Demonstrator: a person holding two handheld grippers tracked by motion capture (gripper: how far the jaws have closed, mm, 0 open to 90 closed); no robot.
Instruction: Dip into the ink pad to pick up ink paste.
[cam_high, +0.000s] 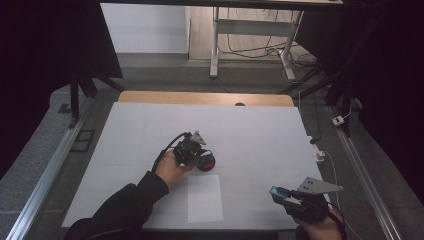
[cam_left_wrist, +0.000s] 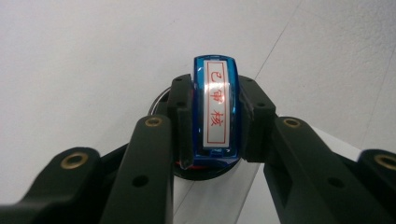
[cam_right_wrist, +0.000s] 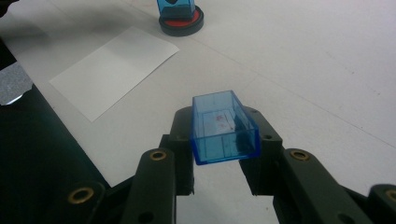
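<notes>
High view: the left gripper (cam_high: 199, 155), mid-frame, presses one stamp (cam_high: 204, 159) onto one ink pad (cam_high: 207, 163), likely to ink it. One paper sheet (cam_high: 205, 198) waits below. The right gripper (cam_high: 286, 196) sits at lower right.

Left gripper view: jaws clamped on the stamp (cam_left_wrist: 215, 109).

Right gripper view: jaws clamped on one blue cap (cam_right_wrist: 223, 127), kept clear of the stamping.

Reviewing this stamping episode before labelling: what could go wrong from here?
1. The left gripper clamps the blue stamp pressed on the red ink pad; lifting could drag the pad along or tip it.
2. The right gripper holds the blue stamp cap only at its end, near the table edge; a slip could drop it off.
3. The paper sheet lies loose, so stamping may shift it.
</notes>
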